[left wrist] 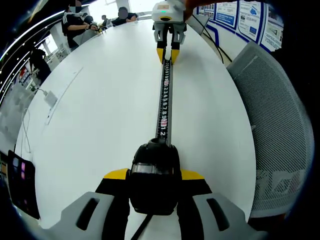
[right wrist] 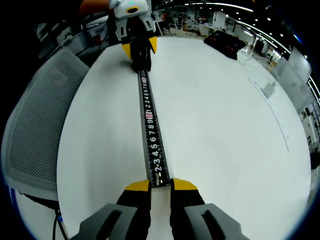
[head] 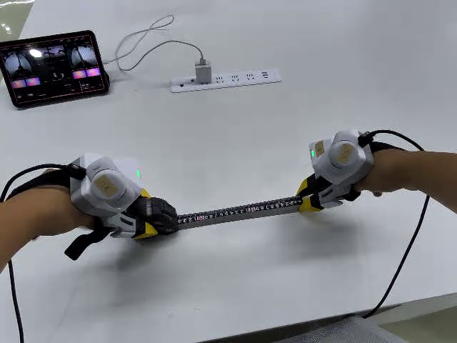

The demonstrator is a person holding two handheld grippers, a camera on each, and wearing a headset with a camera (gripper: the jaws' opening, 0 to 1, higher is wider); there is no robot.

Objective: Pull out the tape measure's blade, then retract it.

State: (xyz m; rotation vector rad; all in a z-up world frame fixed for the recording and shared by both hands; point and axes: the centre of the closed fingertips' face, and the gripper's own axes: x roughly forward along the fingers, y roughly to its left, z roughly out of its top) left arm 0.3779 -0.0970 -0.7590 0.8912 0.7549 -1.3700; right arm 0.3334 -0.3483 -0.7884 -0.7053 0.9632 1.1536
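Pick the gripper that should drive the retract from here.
Right. The right gripper pinches the free end of the extended black numbered blade, so it can probably walk it back. The left gripper is shut on the black tape measure case and should likely just anchor it.

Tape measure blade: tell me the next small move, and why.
Probably ease the right gripper toward the left gripper, feeding the blade back in. The blade already spans the gap between them, its end pinched by the right gripper and the case clamped in the left, so the pull-out looks done and retraction remains.
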